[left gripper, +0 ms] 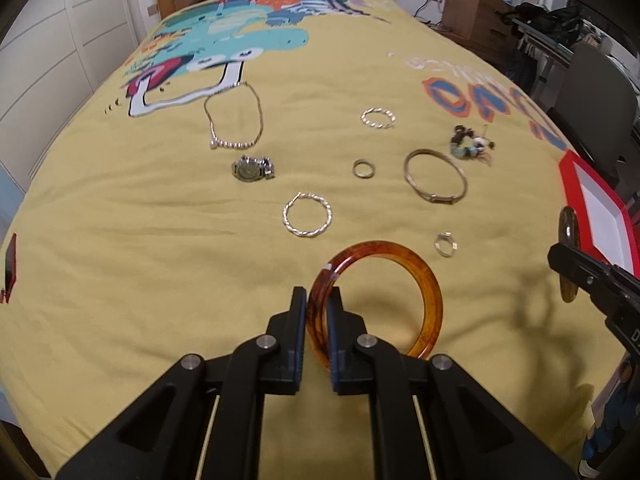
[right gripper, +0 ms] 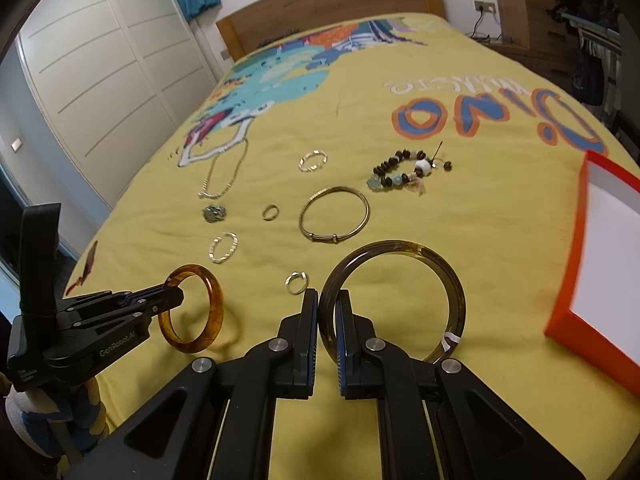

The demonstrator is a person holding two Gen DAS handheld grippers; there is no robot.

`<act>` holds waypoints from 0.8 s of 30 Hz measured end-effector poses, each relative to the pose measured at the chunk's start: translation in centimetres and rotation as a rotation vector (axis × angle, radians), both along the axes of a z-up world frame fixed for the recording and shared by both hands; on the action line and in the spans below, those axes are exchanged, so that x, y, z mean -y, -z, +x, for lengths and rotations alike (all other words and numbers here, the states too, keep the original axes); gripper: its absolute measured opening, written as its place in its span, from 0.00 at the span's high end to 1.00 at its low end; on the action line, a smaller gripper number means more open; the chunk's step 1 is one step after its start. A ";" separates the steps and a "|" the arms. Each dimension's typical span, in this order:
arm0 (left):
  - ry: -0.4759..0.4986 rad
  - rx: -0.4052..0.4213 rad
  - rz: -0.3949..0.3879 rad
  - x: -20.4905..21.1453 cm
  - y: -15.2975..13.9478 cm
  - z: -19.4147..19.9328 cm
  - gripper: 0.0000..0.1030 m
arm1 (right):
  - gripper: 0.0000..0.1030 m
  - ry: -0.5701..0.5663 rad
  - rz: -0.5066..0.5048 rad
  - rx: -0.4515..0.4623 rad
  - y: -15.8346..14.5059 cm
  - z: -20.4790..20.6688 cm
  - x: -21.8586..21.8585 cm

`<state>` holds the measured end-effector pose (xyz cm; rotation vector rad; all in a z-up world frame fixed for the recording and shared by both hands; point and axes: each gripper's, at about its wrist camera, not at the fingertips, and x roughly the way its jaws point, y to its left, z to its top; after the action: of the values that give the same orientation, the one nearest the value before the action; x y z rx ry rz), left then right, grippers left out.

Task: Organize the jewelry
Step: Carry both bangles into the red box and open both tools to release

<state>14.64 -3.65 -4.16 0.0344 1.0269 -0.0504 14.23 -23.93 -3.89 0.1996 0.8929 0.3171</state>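
My left gripper (left gripper: 318,300) is shut on an amber orange bangle (left gripper: 430,288) and holds it just above the yellow bedspread; it also shows in the right wrist view (right gripper: 208,312). My right gripper (right gripper: 329,300) is shut on a dark brown bangle (right gripper: 400,245), held near the red tray (right gripper: 568,292) with a white inside at the right. The right gripper (left gripper: 560,258) shows at the right edge of the left wrist view. Loose on the bed lie a metal bangle (right gripper: 335,214), a beaded bracelet (right gripper: 404,172), a necklace (left gripper: 234,120), a watch (left gripper: 250,168), twisted hoops (left gripper: 307,215) and small rings (left gripper: 364,169).
The bed's wooden headboard (right gripper: 332,4) is at the far end. White wardrobe doors (right gripper: 100,68) stand left of the bed. A wooden dresser (right gripper: 532,24) and hanging clothes are at the far right. A small red object (left gripper: 10,268) lies at the bed's left edge.
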 end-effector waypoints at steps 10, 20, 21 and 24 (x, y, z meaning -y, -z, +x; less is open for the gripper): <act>0.134 0.051 -0.024 7.1 -4.5 -1.5 0.91 | 0.92 0.089 0.000 0.079 -4.4 -4.6 6.5; 0.375 0.078 -0.054 23.7 -6.4 1.0 0.91 | 0.92 0.223 -0.087 0.061 -5.8 -2.1 21.4; 0.393 0.079 -0.051 25.2 -6.2 1.3 0.91 | 0.92 0.230 -0.089 0.052 -5.6 -1.5 22.6; 0.447 0.069 -0.038 29.8 -5.0 2.5 0.91 | 0.92 0.235 -0.099 0.019 -4.5 0.5 25.2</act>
<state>17.13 -33.49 0.81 0.2291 0.9330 -0.4728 14.70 -49.09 0.57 0.2077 0.8546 0.0564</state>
